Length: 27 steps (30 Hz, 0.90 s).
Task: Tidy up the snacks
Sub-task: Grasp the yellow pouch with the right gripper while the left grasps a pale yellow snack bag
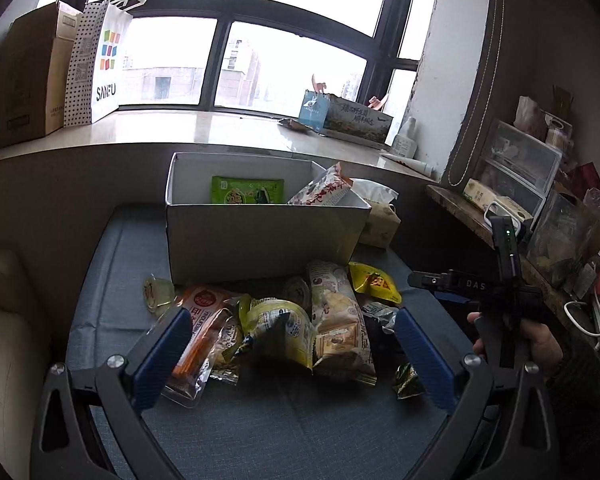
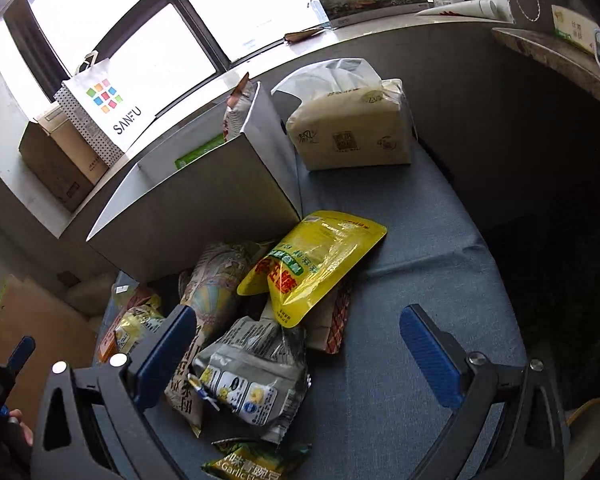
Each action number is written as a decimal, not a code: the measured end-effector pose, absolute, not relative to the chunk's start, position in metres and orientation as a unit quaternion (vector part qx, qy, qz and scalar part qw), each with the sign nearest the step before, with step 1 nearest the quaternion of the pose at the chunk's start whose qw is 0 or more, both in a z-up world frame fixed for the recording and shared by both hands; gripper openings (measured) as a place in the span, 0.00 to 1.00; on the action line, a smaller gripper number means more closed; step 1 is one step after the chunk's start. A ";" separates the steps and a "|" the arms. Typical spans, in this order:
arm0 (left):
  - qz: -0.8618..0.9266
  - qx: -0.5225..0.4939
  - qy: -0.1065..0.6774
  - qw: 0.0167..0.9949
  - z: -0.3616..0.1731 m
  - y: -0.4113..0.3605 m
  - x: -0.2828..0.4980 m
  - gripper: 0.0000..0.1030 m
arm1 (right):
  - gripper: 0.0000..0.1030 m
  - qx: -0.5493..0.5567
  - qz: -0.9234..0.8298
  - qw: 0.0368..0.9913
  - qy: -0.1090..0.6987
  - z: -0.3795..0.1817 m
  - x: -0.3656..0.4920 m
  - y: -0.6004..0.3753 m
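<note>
A white cardboard box (image 1: 260, 236) stands on the blue-grey cloth and holds a green packet (image 1: 246, 191) and a red-and-white packet (image 1: 324, 190). Several snack packets lie heaped in front of it, among them an orange-striped packet (image 1: 198, 328) and a beige bag (image 1: 340, 316). My left gripper (image 1: 292, 340) is open, low over this heap, nothing between its fingers. In the right wrist view the box (image 2: 204, 216) is at upper left, with a yellow pouch (image 2: 312, 264) and a grey packet (image 2: 252, 376) below it. My right gripper (image 2: 296, 352) is open just above the grey packet.
A tissue pack (image 2: 352, 132) sits right of the box. The windowsill (image 1: 180, 128) carries a SANFU bag (image 1: 100, 64) and cardboard boxes. A cluttered shelf (image 1: 520, 208) runs along the right. A hand (image 1: 536, 344) holds the other gripper at right. Bare cloth (image 2: 420, 248) lies right of the heap.
</note>
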<state>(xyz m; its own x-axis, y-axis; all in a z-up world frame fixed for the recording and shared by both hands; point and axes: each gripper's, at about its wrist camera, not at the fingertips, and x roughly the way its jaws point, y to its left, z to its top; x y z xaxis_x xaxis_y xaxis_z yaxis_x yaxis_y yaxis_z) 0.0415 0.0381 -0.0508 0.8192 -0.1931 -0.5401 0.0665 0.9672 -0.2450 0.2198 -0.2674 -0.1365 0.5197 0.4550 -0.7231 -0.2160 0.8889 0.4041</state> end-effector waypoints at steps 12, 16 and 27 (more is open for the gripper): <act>-0.071 -0.114 0.309 0.942 -0.064 0.042 0.045 1.00 | 1.00 0.219 0.161 0.789 0.551 -0.180 0.307 -0.240; -0.070 -0.124 0.313 0.939 -0.067 0.045 0.046 1.00 | 0.58 0.173 0.148 0.795 0.562 -0.178 0.308 -0.228; -0.069 -0.097 0.323 0.939 -0.070 0.042 0.047 1.00 | 0.20 0.130 0.218 0.836 0.487 -0.128 0.284 -0.229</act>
